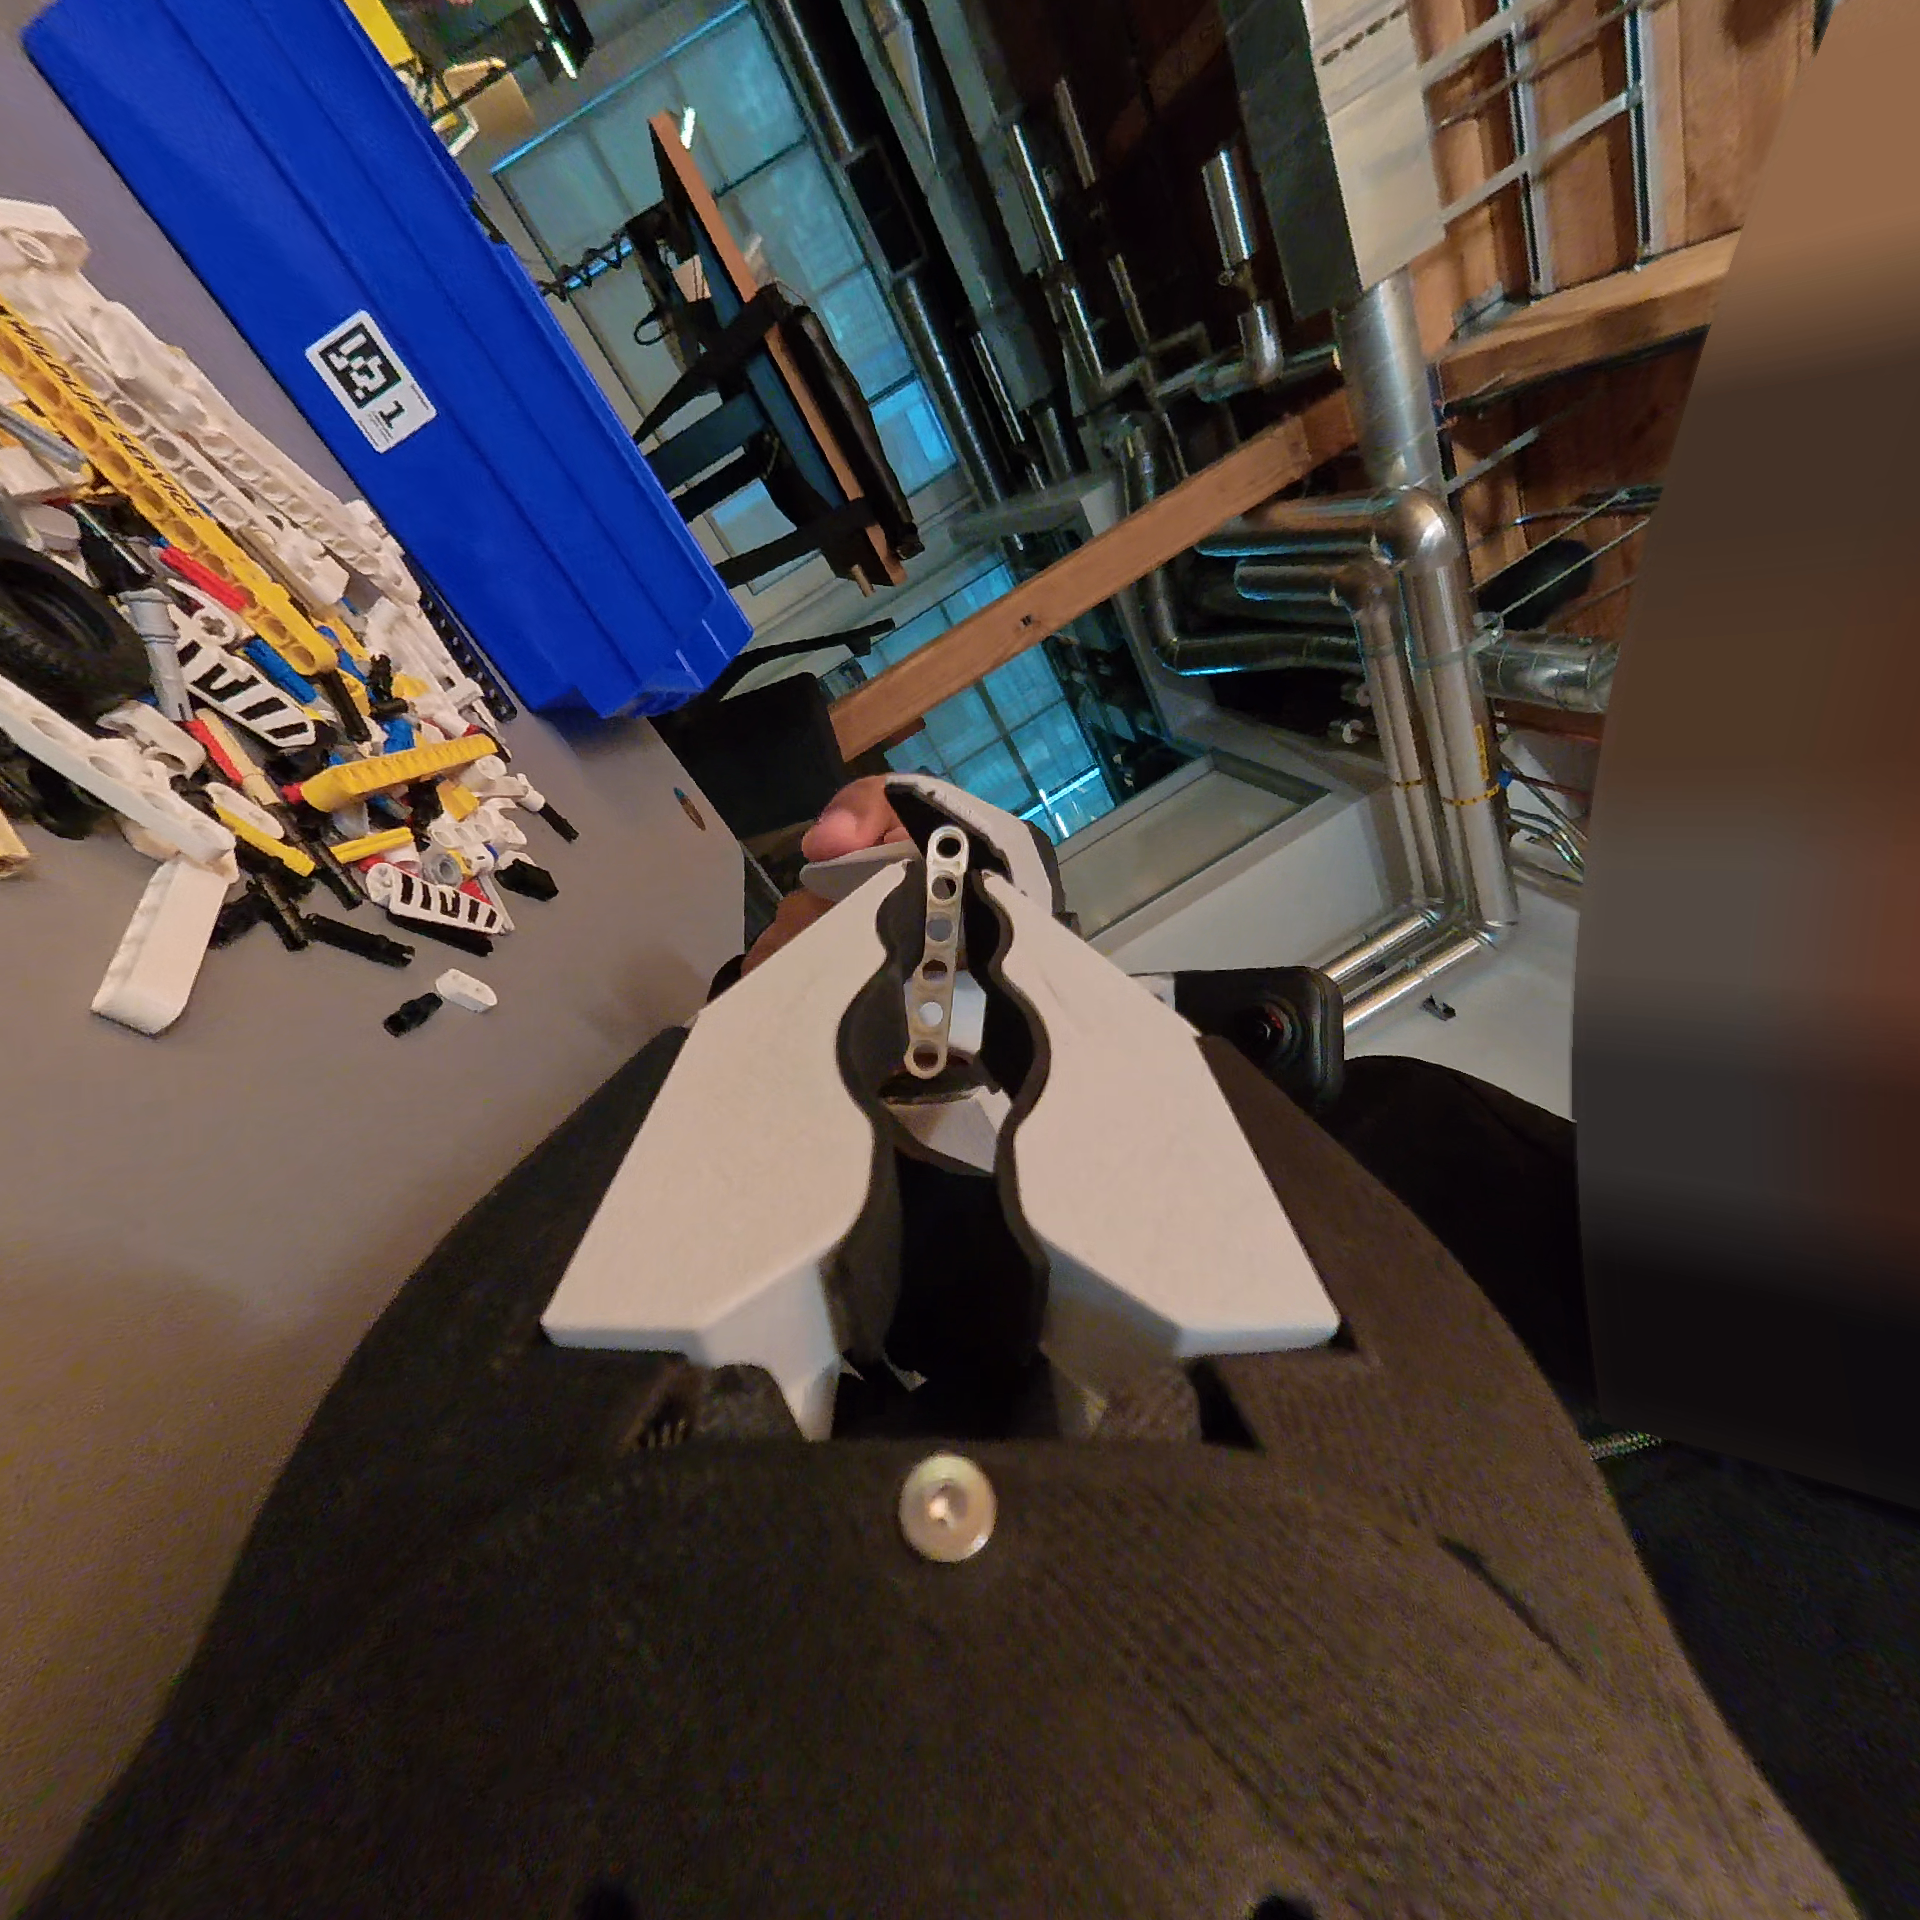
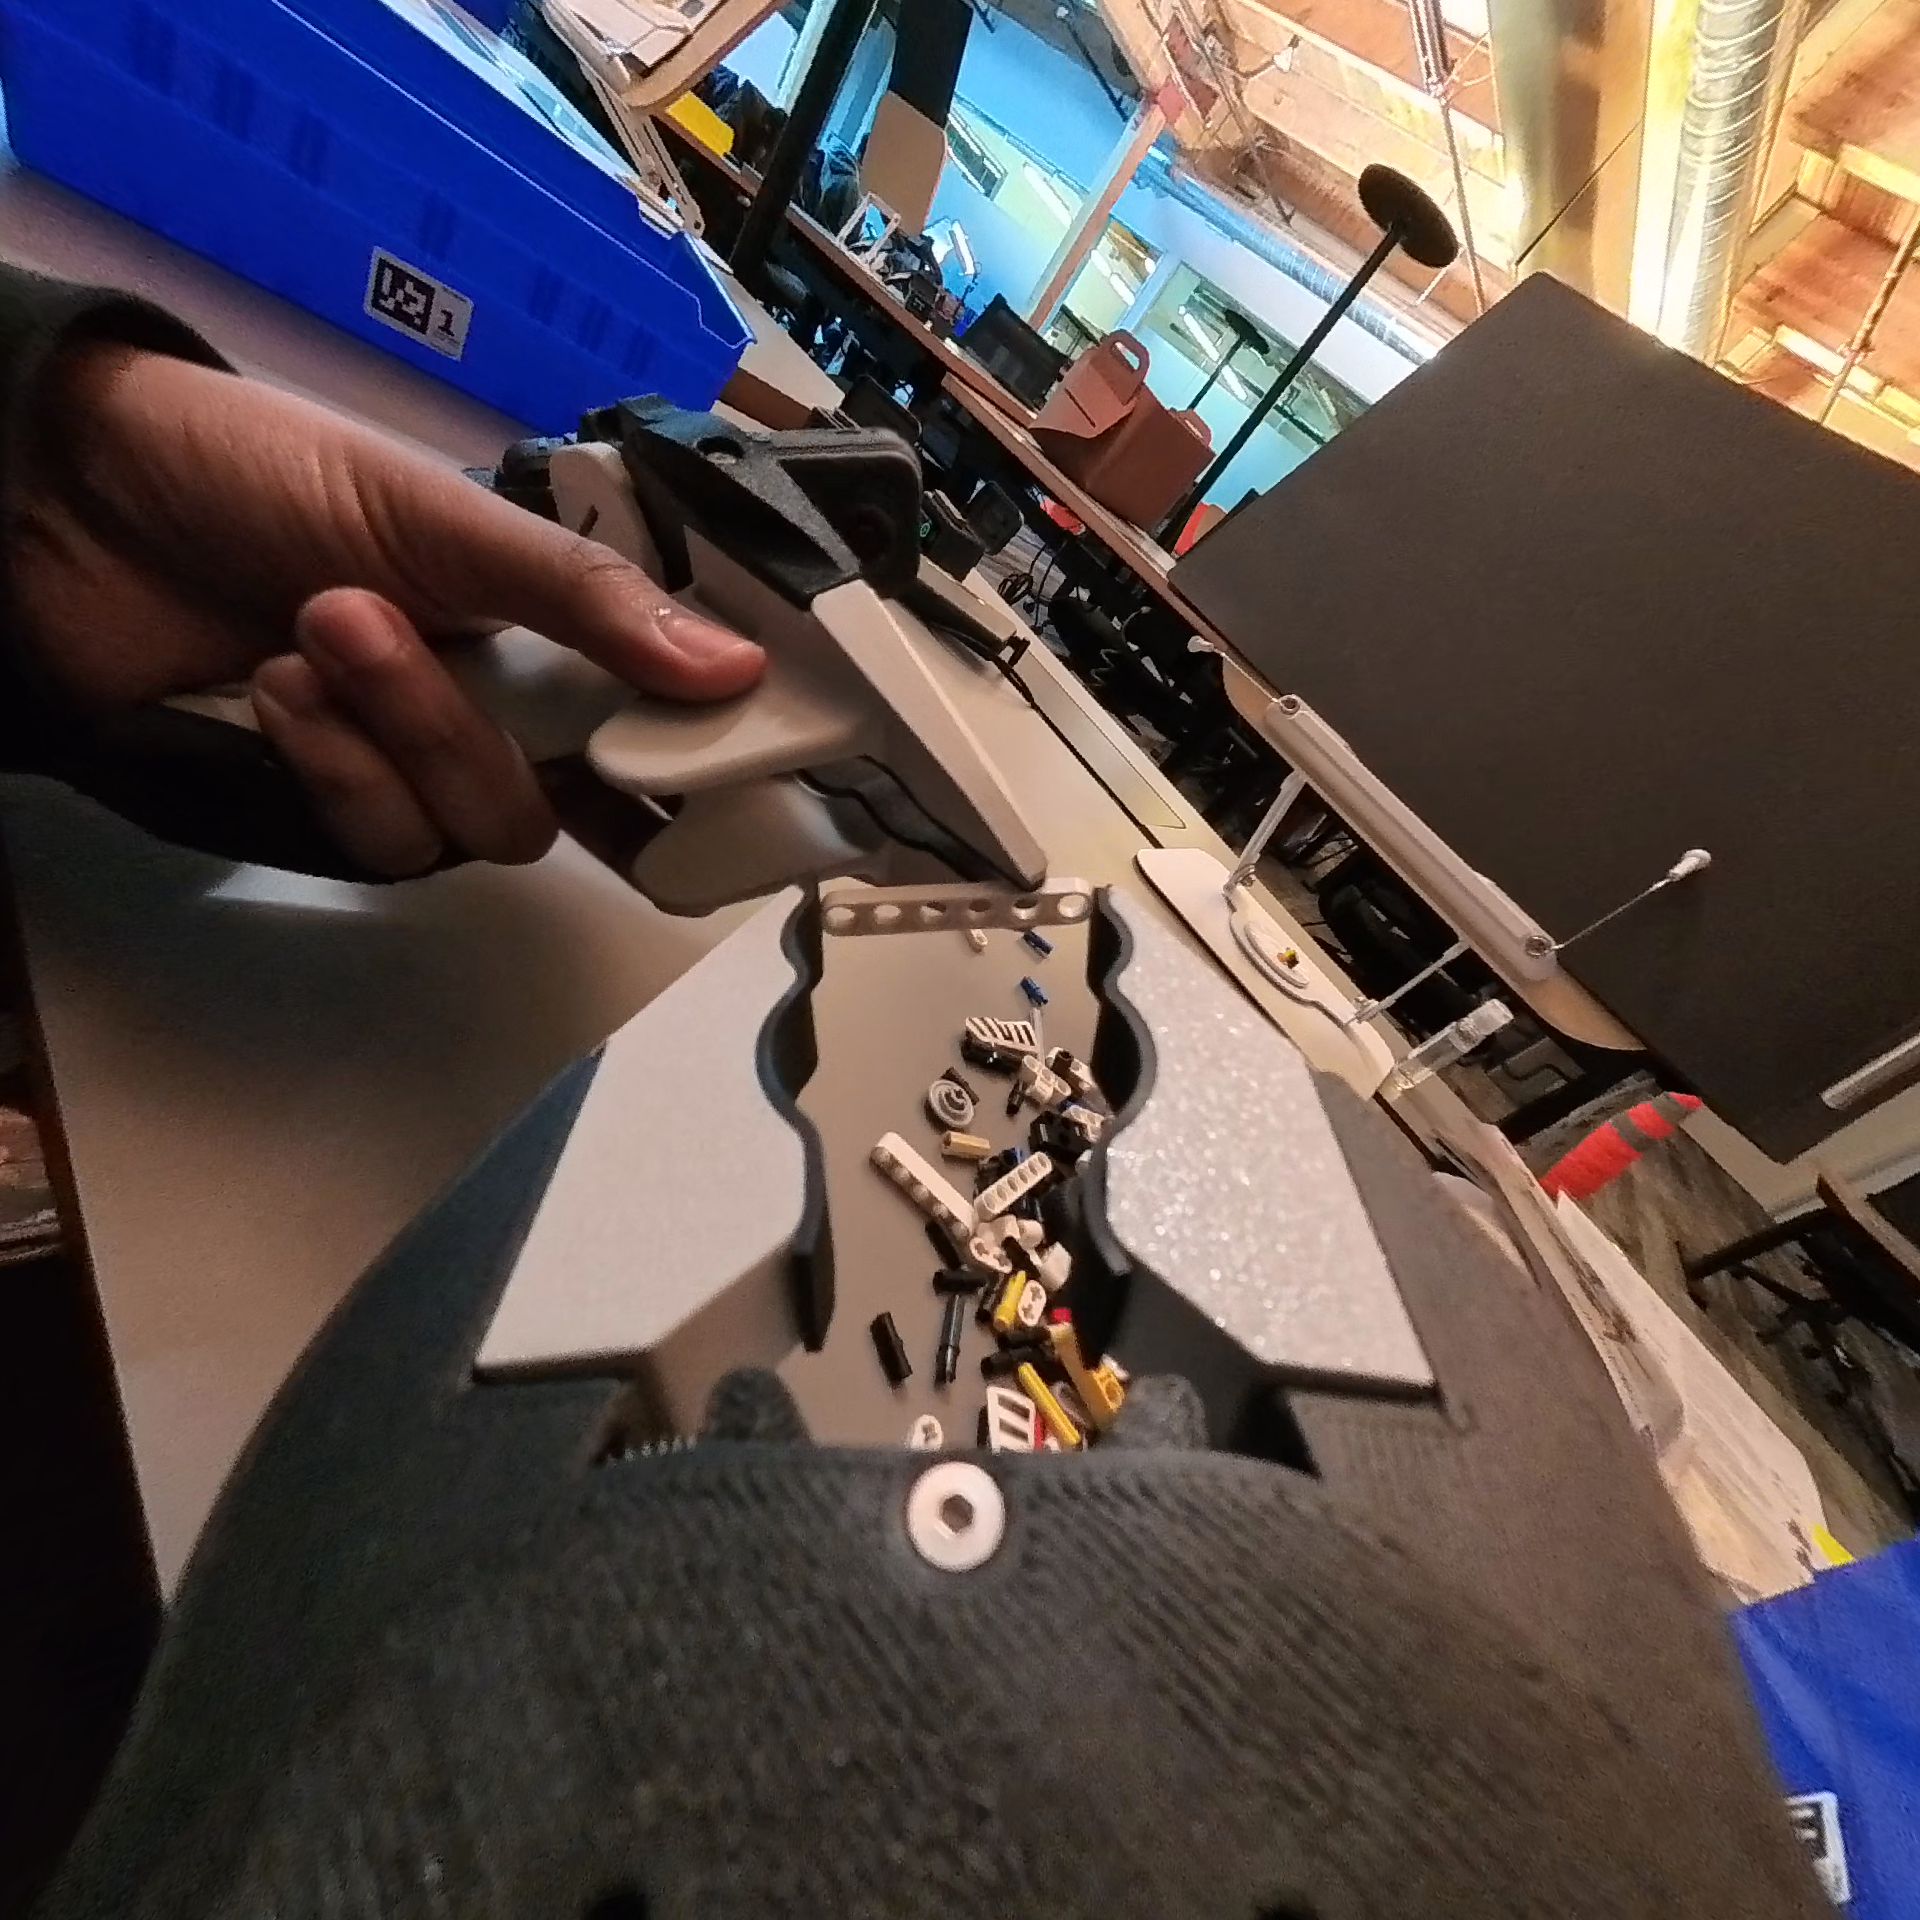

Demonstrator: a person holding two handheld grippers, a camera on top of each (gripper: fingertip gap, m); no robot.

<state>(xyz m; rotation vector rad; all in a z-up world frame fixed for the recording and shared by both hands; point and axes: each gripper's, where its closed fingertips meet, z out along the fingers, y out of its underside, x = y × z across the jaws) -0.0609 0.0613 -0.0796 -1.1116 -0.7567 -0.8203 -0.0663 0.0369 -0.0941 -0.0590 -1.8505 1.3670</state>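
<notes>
- Your left gripper (image 1: 951,883) was clenched on a light grey beam with a row of holes (image 1: 938,951); its dark pads pressed the beam from both sides, and one end of the beam stuck out past the fingertips.
- In the right wrist view, that same beam (image 2: 956,912) lay crosswise at the tip of your left gripper (image 2: 1023,878), well above the table (image 2: 312,1039).
- Your right gripper (image 2: 956,935) stood released, its jaws wide apart. The beam spanned the gap between the two fingertips, but whether either pad touched it could not be told.
- Your left hand (image 2: 343,644) gripped the handle of the left gripper, forefinger stretched along its top.
- A scatter of small building pieces (image 2: 1018,1195) lay on the table below the right gripper's open jaws.
- A larger heap of white, yellow and black pieces (image 1: 208,665) sat on the table beside a blue bin (image 1: 416,343) bearing a square black-and-white marker.
</notes>
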